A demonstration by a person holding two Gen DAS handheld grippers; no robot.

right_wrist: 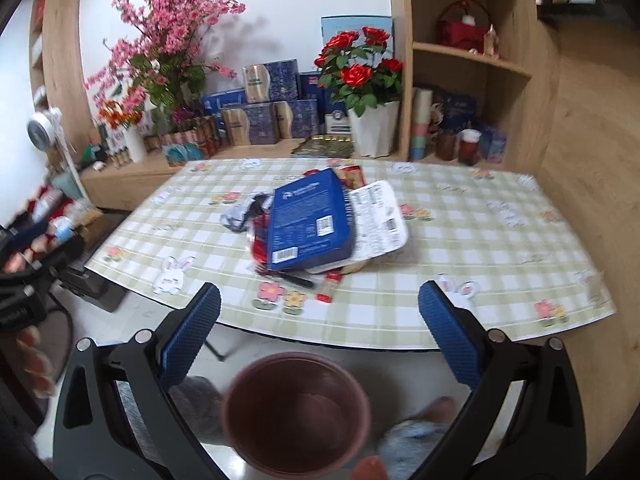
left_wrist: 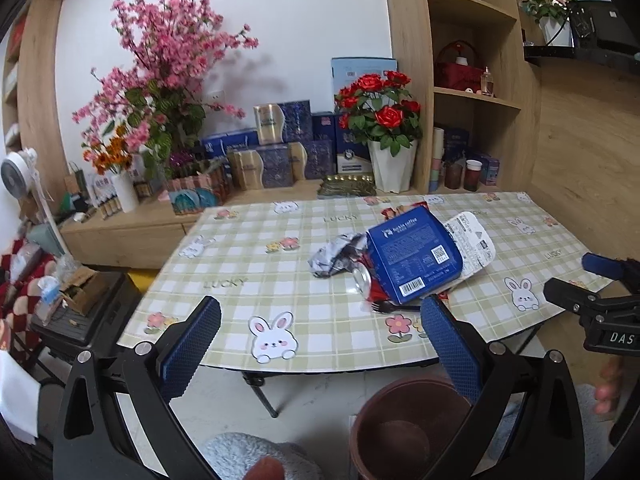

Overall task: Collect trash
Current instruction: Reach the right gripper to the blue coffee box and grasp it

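Both grippers hang open and hold nothing: the left gripper (left_wrist: 320, 344) and the right gripper (right_wrist: 320, 336). The trash pile lies ahead of them on the checked table (right_wrist: 460, 240), and the right one seems nearer. A glossy blue cardboard box (right_wrist: 310, 220) lies flat with its long axis toward the grippers, on a white plastic tray (right_wrist: 380, 216), beside crumpled foil (left_wrist: 332, 256) and a metal can (left_wrist: 362, 278). The brown round bin (right_wrist: 296, 412) stands below, on the floor.

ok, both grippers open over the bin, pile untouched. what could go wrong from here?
1. The blue box lies on top of the can, the white tray and wrappers; lifting it first may roll the can off the table.
2. The black fork lies flat near the table edge: thin, likely hard to pinch, easy to knock off.
3. The bin sits on the floor below the edge; a drop released early could miss it.
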